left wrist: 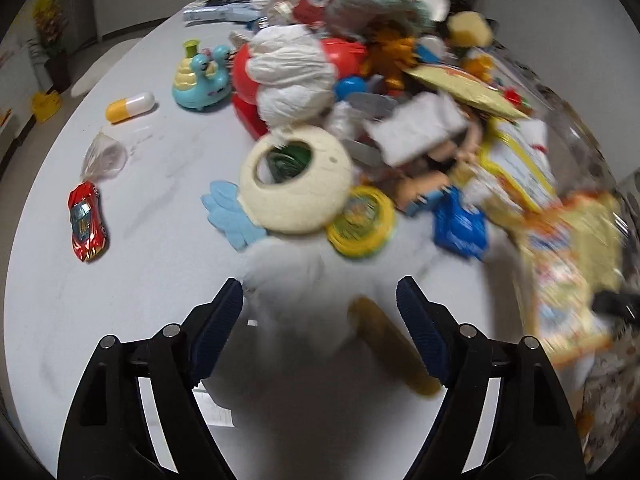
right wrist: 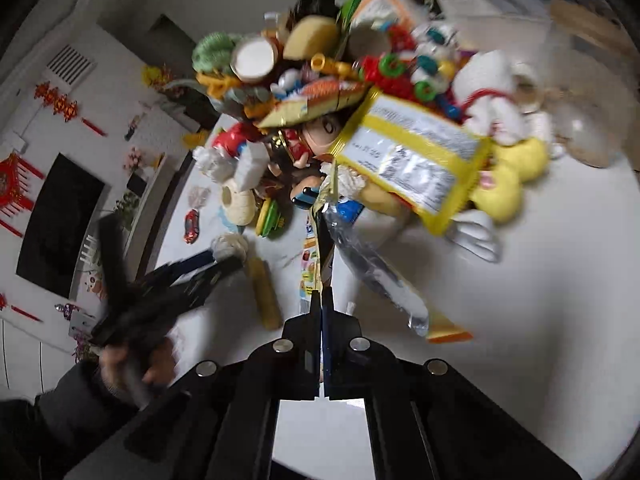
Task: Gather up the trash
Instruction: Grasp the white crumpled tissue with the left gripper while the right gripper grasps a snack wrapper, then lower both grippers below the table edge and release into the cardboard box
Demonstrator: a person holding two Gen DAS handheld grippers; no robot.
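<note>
Two grabs going: left gripper (left wrist: 320, 300) jaws apart around tissue (left wrist: 296, 280).
Right gripper (right wrist: 321, 300) jaws pinch wrapper (right wrist: 316, 248); I should close left gently.

Crumpled white tissue (left wrist: 296, 280) on the table, mustard-yellow stick wrapper (left wrist: 394, 344) just beside it.

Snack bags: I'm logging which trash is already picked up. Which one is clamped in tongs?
The colourful snack bag, pinched edge-on between the shut right tongs. The yellow bag with the barcode lies untouched on the pile; the left tongs are open.
</note>
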